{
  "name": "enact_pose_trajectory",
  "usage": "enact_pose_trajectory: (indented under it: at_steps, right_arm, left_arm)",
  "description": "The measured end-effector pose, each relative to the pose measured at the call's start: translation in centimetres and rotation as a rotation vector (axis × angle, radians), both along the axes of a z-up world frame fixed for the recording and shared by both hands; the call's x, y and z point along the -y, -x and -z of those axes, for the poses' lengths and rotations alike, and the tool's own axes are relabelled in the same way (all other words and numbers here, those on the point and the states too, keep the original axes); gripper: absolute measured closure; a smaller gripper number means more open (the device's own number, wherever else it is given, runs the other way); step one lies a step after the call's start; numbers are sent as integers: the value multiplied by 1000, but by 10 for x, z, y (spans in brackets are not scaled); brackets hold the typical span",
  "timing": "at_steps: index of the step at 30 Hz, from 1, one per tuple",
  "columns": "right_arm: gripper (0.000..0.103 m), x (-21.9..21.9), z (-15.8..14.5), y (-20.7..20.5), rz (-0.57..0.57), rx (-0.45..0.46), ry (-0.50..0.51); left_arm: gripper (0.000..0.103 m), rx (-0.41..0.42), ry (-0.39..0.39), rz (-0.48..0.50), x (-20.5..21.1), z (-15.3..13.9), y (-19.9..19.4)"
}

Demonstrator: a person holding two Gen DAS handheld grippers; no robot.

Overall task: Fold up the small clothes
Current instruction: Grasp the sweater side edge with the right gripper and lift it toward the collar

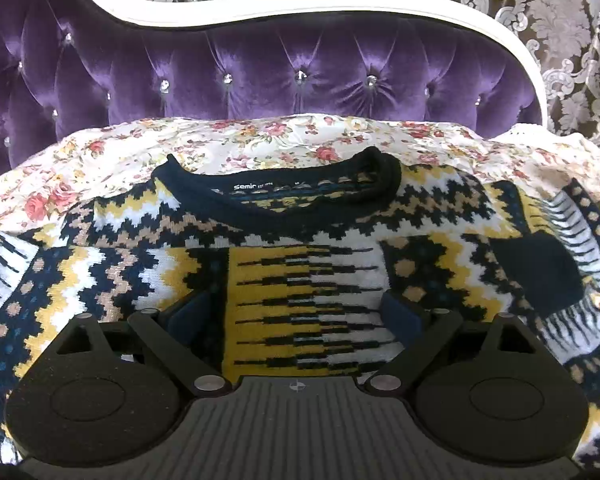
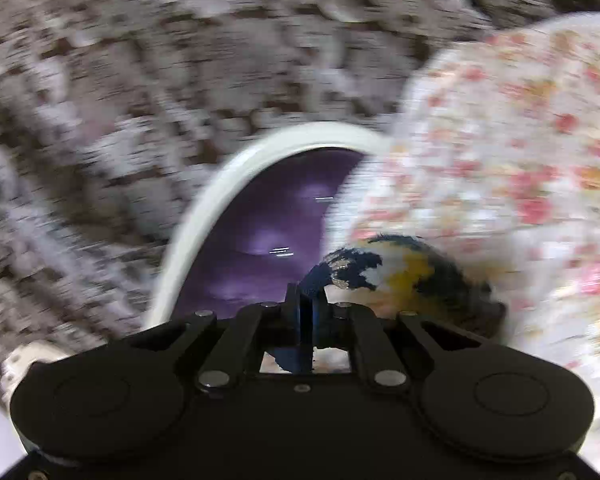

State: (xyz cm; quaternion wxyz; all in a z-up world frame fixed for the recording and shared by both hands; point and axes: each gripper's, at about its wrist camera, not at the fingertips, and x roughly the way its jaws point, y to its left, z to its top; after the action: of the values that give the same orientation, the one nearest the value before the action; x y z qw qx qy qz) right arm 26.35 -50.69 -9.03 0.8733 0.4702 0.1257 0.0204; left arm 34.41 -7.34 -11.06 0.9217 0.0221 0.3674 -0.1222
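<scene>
A knitted sweater (image 1: pixel 300 272) patterned in navy, yellow, white and tan lies flat on the floral bedspread (image 1: pixel 260 136), its navy collar (image 1: pixel 276 184) pointing toward the headboard. My left gripper (image 1: pixel 296 308) hovers over the chest of the sweater with its fingers wide open, and only the knit below shows between them. The right wrist view is blurred. In it my right gripper (image 2: pixel 306 300) is shut, pinching a bunched edge of the sweater (image 2: pixel 400 272) raised off the bedspread (image 2: pixel 520 160). I cannot tell which part of the garment it holds.
A purple tufted headboard (image 1: pixel 300 72) with a white curved frame (image 1: pixel 260 12) rises behind the bed. Brown and silver damask wall covering (image 1: pixel 560 40) is beyond it. The same headboard (image 2: pixel 260 240) and frame (image 2: pixel 204 208) appear in the right wrist view.
</scene>
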Motion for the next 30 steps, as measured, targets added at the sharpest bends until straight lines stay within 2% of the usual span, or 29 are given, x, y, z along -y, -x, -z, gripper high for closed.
enact_pose_trajectory:
  at_steps: [2, 4, 9, 11, 15, 20, 24, 26, 27, 28, 30]
  right_arm:
    - [89, -22, -12, -2, -61, 34, 31]
    - [89, -45, -15, -8, -136, 45, 42]
    - [89, -105, -4, -29, -322, 19, 10]
    - [89, -126, 1, -34, -374, 2, 6]
    - [89, -162, 9, -37, -460, -27, -2]
    - [88, -194, 16, -36, -546, -45, 9]
    - [88, -206, 21, -33, -572, -63, 20]
    - [88, -212, 24, -32, -589, -78, 32]
    - [87, -214, 25, -31, -588, -80, 34]
    - [85, -216, 26, -31, -594, -84, 36]
    - [85, -221, 28, -30, -596, -88, 35]
  left_arm:
    - [11, -28, 36, 3, -5, -6, -3]
    - [11, -62, 121, -5, -13, -13, -3]
    - [10, -138, 585, -25, -43, -30, 6]
    - [10, -142, 706, -34, -47, -34, 12]
    - [7, -127, 785, -10, -39, -38, 20]
    - [6, -200, 823, -9, -25, -23, 19]
    - [6, -239, 958, -90, -33, -6, 19]
    - [7, -251, 1009, -100, -38, -1, 19]
    - [10, -258, 1024, -101, -39, 0, 17]
    - [24, -261, 1033, -116, -40, 1, 17]
    - [40, -256, 1047, -156, -42, 1, 17]
